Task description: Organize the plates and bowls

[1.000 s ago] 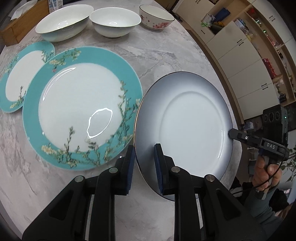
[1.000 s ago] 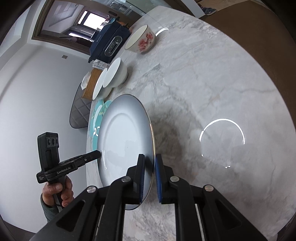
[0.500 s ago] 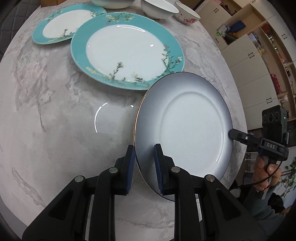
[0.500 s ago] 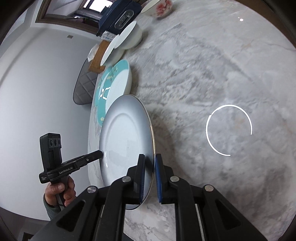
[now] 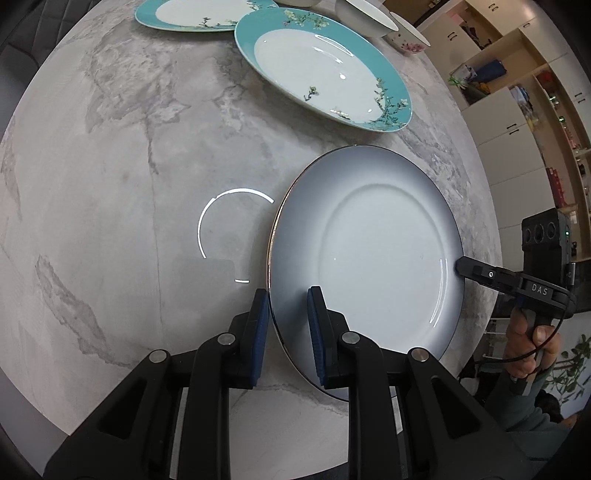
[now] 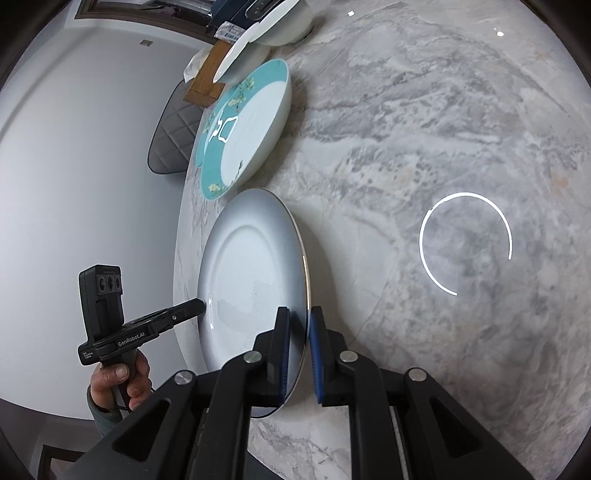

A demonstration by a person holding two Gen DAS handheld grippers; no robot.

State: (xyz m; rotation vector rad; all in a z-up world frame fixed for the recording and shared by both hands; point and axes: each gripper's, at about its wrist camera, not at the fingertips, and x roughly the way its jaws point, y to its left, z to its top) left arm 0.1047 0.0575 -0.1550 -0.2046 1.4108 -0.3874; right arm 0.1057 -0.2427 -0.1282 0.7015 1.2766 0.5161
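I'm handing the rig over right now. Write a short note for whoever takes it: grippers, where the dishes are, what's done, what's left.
Left gripper: shut on the grey plate at its near rim.
Right gripper: shut on the same plate's opposite rim.
Grey plate: carried between both, over the marble table; whether it touches the table is unclear.
Two teal plates lie flat farther back, apart from the grey one; bowls sit behind them.
Done: nothing stacked that I can see.
Left: set the grey plate down, then sort plates and bowls.
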